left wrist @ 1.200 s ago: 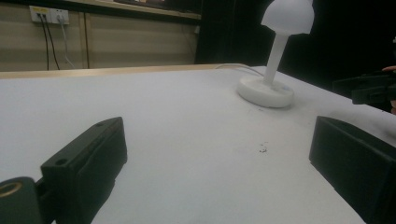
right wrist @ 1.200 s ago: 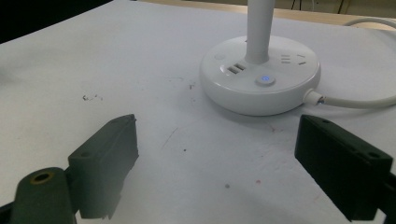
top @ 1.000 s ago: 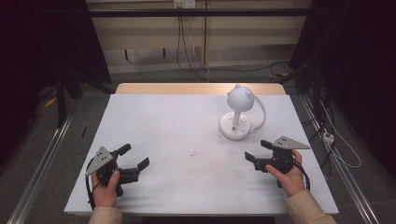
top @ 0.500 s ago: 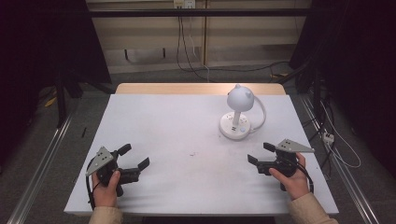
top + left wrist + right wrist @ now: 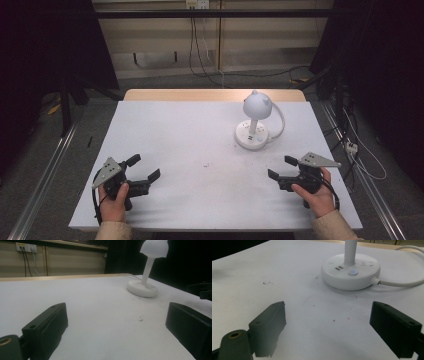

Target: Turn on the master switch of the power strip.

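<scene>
Item: desk lamp (image 5: 253, 125), white, round base with a lit button, slim upright stem, rounded shade with two small ear-like bumps. Stands upright on the right half of the worktop (image 5: 180, 130), toward the far edge. White cable (image 5: 280, 120) loops from the base round behind the stem. In the right gripper view the base (image 5: 351, 271) lies straight ahead, button facing the camera.

Item: right gripper (image 5: 282, 169), held in the person's right hand (image 5: 315, 192) near the front right corner. Fingers (image 5: 268, 325) apart, nothing between them. Well apart from the lamp, but aimed at it.

Item: left gripper (image 5: 145, 167), held low at the front left. Fingers (image 5: 47, 326) apart, nothing held. Lamp (image 5: 147, 267) seen far off from this side.

Item: worktop, white, bare apart from the lamp and a few small specks (image 5: 205, 164) near the middle.

Change noted: over the last second the right gripper has drifted slightly outward and back toward the front right; the left gripper has stayed put; the lamp has not moved.

Reading: no approach has truly begun. The right gripper is the likelier one to go for the lamp base or its button, being nearer and already pointed that way.
</scene>
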A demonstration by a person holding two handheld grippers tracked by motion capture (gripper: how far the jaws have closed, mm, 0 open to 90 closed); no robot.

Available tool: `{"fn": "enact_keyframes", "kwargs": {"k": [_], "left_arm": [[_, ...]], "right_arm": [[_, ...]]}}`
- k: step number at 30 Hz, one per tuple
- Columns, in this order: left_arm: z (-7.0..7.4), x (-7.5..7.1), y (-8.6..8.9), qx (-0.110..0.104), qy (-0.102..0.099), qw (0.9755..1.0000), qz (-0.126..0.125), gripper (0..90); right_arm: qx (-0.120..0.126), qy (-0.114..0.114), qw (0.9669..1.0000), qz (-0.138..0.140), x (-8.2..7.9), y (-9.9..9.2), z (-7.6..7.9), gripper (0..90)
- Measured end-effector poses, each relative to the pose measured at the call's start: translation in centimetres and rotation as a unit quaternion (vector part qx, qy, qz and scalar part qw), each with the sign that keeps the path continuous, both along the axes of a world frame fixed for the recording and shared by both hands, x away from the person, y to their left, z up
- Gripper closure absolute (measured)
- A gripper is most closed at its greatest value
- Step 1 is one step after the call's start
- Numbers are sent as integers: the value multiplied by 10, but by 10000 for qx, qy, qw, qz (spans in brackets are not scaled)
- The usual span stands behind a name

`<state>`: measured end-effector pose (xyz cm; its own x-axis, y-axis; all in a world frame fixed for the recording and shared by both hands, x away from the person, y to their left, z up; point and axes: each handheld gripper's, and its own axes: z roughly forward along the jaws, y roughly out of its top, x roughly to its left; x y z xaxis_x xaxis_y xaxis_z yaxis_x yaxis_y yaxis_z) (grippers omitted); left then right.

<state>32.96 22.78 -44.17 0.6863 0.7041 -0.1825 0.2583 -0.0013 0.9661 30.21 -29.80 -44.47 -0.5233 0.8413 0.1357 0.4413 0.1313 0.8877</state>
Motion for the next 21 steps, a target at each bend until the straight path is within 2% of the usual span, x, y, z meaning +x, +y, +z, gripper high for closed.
{"fn": "enact_keyframes", "kwargs": {"k": [21], "left_arm": [[-2,0,-1,7,50,10000,2,40]], "right_arm": [[-37,22,10000,57,-13,-6,-2,135]]}}
